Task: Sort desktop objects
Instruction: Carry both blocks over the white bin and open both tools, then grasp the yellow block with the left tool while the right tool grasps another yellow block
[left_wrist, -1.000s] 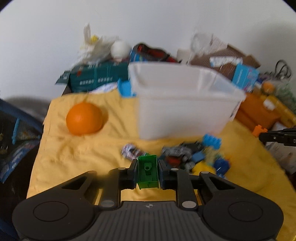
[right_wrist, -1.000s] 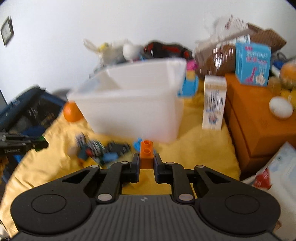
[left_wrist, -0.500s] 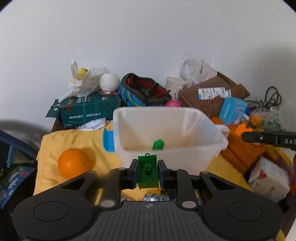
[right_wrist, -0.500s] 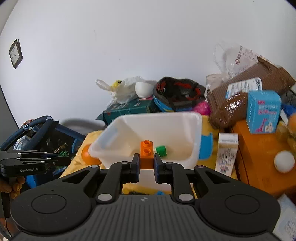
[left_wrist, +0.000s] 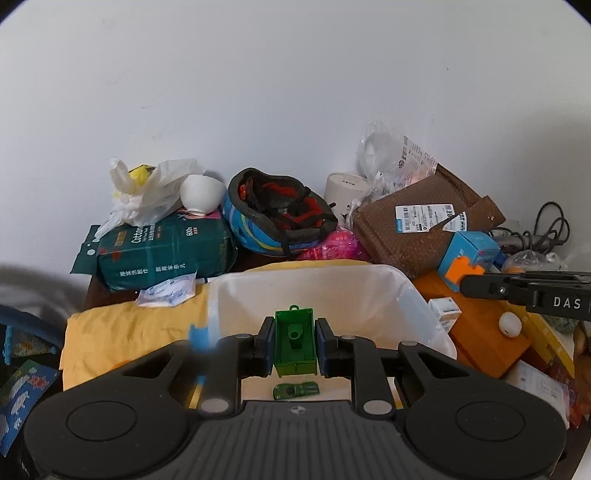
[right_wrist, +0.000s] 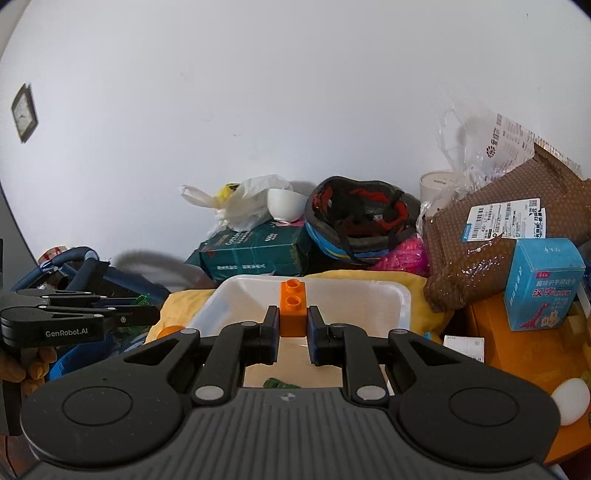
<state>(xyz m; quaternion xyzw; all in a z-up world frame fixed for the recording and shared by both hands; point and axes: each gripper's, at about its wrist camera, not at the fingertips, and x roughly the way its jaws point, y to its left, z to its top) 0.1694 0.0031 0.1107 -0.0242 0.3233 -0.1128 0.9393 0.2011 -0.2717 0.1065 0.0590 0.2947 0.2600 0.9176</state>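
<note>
In the left wrist view, at about nine o'clock, the yellow cloth (left_wrist: 122, 336) shows its left edge, with dark floor and a blue mesh bag (left_wrist: 22, 343) beyond it. At ten o'clock a green tissue pack (left_wrist: 162, 254) carries a white plastic bag (left_wrist: 147, 195) and a white bowl (left_wrist: 201, 194). The left gripper (left_wrist: 295, 341) is clamped on a green block (left_wrist: 295, 343), hollow side facing the camera, held over the near part of the white bin (left_wrist: 417, 314). The bin's rim runs from the block's left around to three o'clock; its inside is mostly bare, with a small green toy car (left_wrist: 295, 390) on the floor at six o'clock, right under the block. At twelve o'clock behind the bin lies a helmet (left_wrist: 280, 218), touching a pink object (left_wrist: 332, 245). At two o'clock a brown parcel (left_wrist: 424, 229) leans over an orange box (left_wrist: 480, 332), which crowds the bin's right rim. The right gripper enters from three o'clock, above that box.

In the right wrist view, the left gripper (right_wrist: 155, 315) sticks in from nine o'clock, a hand (right_wrist: 22, 365) under it, well apart from the bin's left rim. The right gripper (right_wrist: 293, 326) is closed on an orange block (right_wrist: 293, 310), studs up, poised above the white bin (right_wrist: 402, 306), whose far rim lies just behind the block. Over the bin the room is open up to the bare wall. At three o'clock a blue carton (right_wrist: 541, 284) stands on the orange box (right_wrist: 491, 328); a white egg-shaped object (right_wrist: 570, 402) sits at four o'clock.
</note>
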